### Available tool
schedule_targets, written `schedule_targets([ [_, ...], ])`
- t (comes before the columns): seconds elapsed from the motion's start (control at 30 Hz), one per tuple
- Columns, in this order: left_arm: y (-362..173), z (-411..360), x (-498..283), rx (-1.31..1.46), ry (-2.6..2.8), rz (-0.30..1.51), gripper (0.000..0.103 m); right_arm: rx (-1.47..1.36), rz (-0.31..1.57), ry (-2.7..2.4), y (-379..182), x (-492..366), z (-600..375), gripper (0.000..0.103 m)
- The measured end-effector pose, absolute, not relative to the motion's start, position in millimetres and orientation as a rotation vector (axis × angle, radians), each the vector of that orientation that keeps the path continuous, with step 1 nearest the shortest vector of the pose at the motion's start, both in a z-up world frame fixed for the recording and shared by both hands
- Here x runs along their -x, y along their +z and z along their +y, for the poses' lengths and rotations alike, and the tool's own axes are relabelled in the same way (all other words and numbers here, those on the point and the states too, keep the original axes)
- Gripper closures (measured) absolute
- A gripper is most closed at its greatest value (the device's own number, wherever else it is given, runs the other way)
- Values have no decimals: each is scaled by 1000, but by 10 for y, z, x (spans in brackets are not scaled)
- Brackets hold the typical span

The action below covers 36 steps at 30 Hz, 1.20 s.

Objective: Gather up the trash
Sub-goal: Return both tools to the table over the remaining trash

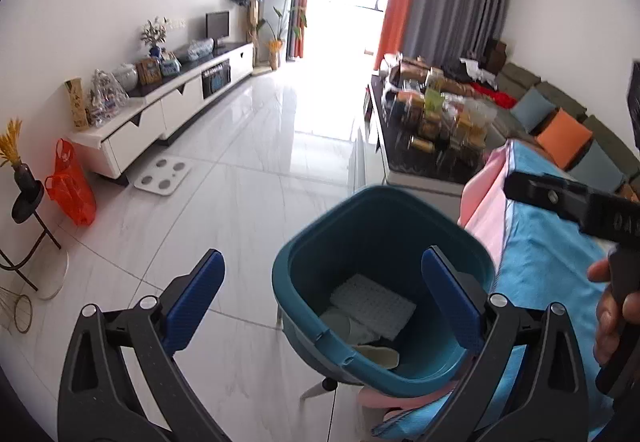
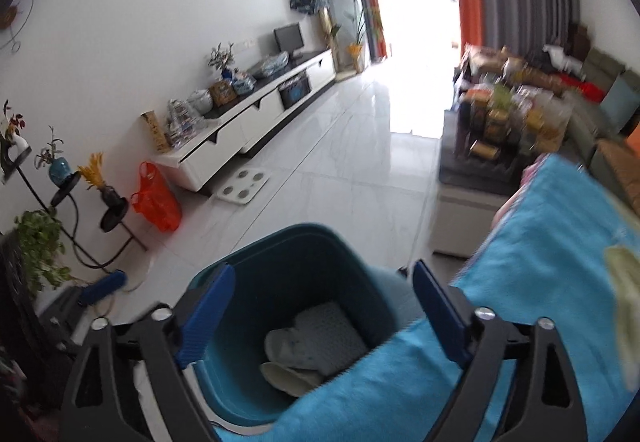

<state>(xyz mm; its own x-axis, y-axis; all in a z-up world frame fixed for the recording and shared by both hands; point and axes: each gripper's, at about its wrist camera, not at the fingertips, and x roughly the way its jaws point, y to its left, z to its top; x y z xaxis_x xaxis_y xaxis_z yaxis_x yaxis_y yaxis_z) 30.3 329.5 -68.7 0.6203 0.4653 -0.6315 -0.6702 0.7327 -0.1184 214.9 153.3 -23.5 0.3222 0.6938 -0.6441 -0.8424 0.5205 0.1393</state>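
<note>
Teal plastic forms the bin, the landmark in both views. In the left wrist view it stands at the edge of a blue cloth, which lies to its right with a pink layer showing along the cloth's border. The left gripper is spread wide and holds nothing: its right finger is over the bin's mouth, its left finger over bare floor left of the bin. Inside the bin lie a white dotted sheet and pale scraps. Left of and beyond the bin the tiled floor runs open to a white TV stand, a scale and an orange bag. Beyond the bin on the right stands a crowded low table. The right hand with its tool shows at the bin's far right.

In the right wrist view the right gripper is likewise spread and empty, straddling the bin; its right finger is over the cloth, whose edge covers the bin's near right rim. The sheet and scraps rest on the bin's bottom. Open floor extends beyond the bin.
</note>
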Motion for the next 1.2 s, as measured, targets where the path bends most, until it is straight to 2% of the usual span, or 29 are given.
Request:
schedule_targets([
  [0.1, -508, 3195, -256, 354, 660, 583, 6, 245, 661, 986, -142, -2148, 1346, 7],
  [0.63, 135, 2168, -501, 284, 460, 488, 6, 229, 513, 766, 6, -2091, 111, 7],
  [1.2, 120, 827, -697, 124, 147, 388, 6, 138, 374, 461, -170, -1363, -1452, 7],
])
